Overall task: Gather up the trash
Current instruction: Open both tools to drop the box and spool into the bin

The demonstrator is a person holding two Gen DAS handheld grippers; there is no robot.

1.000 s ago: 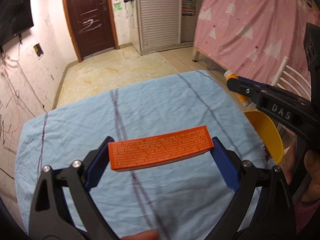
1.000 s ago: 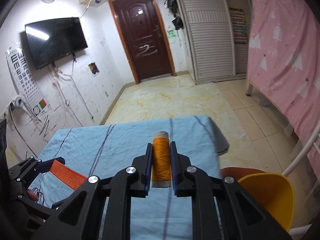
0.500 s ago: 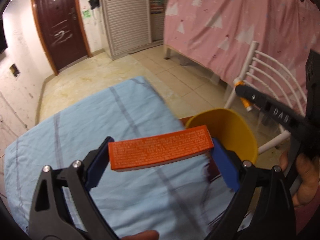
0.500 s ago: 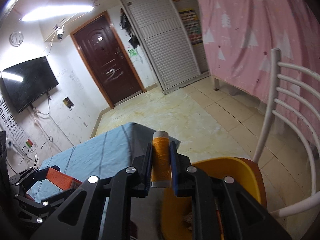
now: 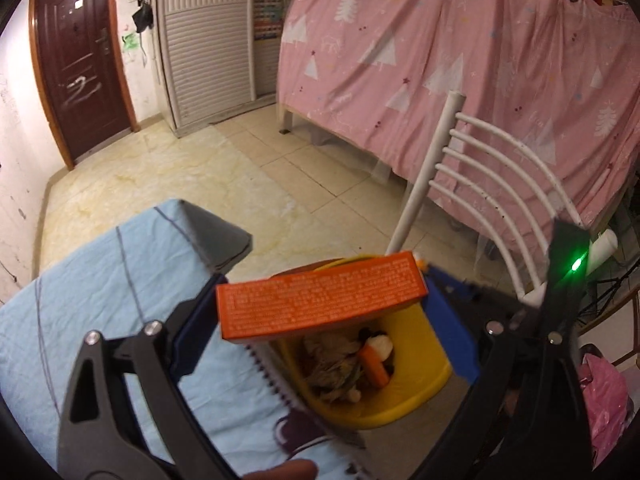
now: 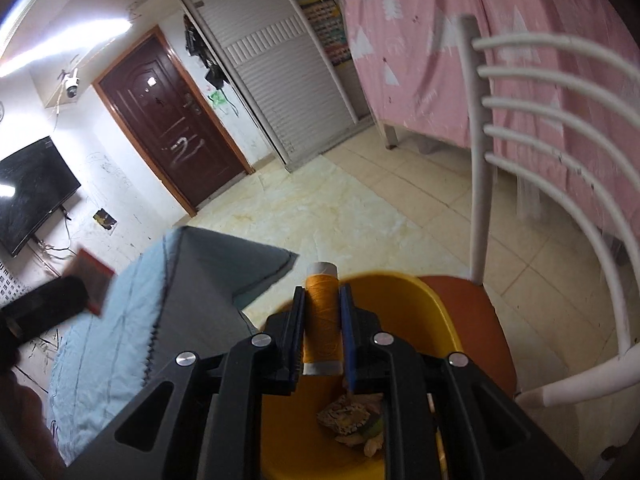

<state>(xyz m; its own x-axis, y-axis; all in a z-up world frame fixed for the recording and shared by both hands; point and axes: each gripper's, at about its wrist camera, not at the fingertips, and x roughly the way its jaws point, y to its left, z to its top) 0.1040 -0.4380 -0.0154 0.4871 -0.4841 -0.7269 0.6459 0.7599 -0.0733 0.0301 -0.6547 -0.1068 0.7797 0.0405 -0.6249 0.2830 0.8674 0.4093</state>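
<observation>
Table: at the left, draped in a blue cloth (image 5: 100, 300) with dark stripes; its far corner hangs down grey.
Notebook: a spiral-bound notebook (image 5: 276, 396) lies on the cloth at the table's right edge, just beside the bin.
Left gripper (image 5: 320, 308): jaws spread wide and clamped on the two ends of an orange box (image 5: 320, 300) printed with small white text; the box lies crosswise between the blue pads, over the near-left rim of the bin.
Bin: a yellow bin (image 5: 420, 384) stands on a chair seat to the right of the table; inside lie dried leaves, a carrot-like orange piece and other scraps.
Right gripper (image 6: 322, 320): jaws nearly closed, pressing both sides of a spool of orange thread (image 6: 321, 312), which stands upright between the pads, above the bin's far rim and open mouth.
Chair: a white chair (image 6: 560, 168) with curved rails and a rust-red seat holds the bin.
Far right: a pink curtain (image 5: 460, 60) with white tree shapes.
</observation>
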